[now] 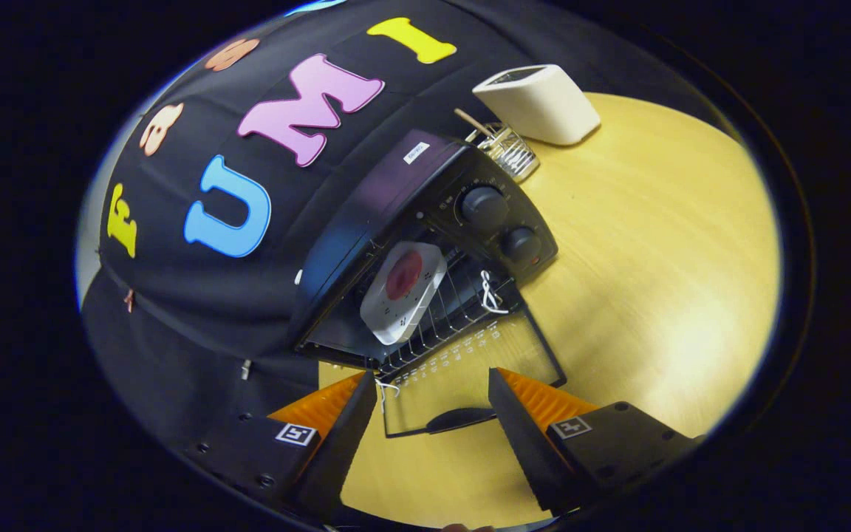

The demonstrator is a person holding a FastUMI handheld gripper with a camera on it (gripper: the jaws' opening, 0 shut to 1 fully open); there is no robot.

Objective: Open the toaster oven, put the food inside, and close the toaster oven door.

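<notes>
Food in the open toaster oven

A white plate (403, 292) of red food (404, 274) sits on the rack inside the toaster oven (425, 244), glass door (470, 377) folded down toward the gripper (433, 403), whose fingers are spread, holding nothing. Beyond, a wire basket (510, 151) and white toaster (540, 103) stand on the wooden table (654, 258).

Gripper (433, 391) fingers spread, empty, over dropped glass door (470, 369) of toaster oven (396, 199); white plate with food (403, 290) sat on rack (455, 310) inside.
</notes>
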